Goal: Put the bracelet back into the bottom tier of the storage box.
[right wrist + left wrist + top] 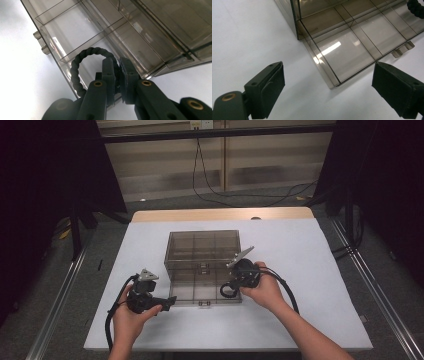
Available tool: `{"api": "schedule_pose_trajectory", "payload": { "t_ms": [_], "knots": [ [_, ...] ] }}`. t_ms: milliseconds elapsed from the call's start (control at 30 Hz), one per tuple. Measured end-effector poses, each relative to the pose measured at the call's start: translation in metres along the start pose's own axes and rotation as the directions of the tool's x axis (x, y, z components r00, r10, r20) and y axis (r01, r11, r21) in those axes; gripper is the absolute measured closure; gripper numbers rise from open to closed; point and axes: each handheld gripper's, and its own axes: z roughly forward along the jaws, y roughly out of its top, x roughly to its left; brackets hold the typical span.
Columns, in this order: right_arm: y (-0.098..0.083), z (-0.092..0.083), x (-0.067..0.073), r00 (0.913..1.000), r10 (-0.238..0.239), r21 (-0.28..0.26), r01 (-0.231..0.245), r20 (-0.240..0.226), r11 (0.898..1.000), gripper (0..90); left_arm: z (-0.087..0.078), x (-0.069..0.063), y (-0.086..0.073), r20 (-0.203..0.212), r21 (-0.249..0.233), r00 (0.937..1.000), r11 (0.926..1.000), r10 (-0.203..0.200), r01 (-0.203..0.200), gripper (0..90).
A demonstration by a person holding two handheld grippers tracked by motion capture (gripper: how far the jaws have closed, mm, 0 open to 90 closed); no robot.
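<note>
A smoky clear compartment box (202,251) lies open on the white table (310,270), its lid raised at the back. My right gripper (231,288) hovers over the tray's front right part, shut on a black twisted rope ring (226,291). In the right gripper view the ring (79,60) loops out to the left of the closed jaws (117,65), above the divided tray (140,32). My left gripper (170,301) sits by the tray's front left corner. In the left gripper view its jaws (328,75) stand wide open with nothing gripped, the tray corner (332,83) between and beyond them, and the ring (415,8) shows at the top right.
The tray's compartments (347,50) look empty. Two small latch tabs (403,48) stick out from the tray's front wall. White tabletop (150,330) spreads left, right and in front of the box. Cables (287,292) trail from both grippers toward the near edge.
</note>
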Motion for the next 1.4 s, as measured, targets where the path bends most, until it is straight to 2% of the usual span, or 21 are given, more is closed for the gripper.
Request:
{"api": "schedule_pose_trajectory", "payload": {
  "t_ms": [400,600,933,1400],
  "knots": [
    [0.000,0.004,0.003,1.0000,-0.006,0.009,0.006,-0.002,1.000,82.6,0.000,0.000,0.000,0.000,-0.001,1.0000,1.0000,0.006,-0.006,11.1],
    [0.000,0.003,0.004,1.0000,-0.001,-0.003,0.001,-0.002,1.000,78.0,0.000,0.000,0.000,0.001,-0.002,1.0000,1.0000,0.001,-0.001,11.0],
    [0.001,-0.015,0.001,0.9987,0.026,-0.020,-0.027,-0.044,0.999,81.1,0.001,-0.001,0.001,0.003,-0.002,1.0000,1.0000,0.001,-0.001,11.1],
    [0.006,-0.039,-0.008,0.9974,0.042,-0.037,-0.045,-0.058,0.998,88.2,0.001,-0.001,0.000,0.008,0.005,1.0000,1.0000,-0.001,0.001,11.1]
  ]
}}
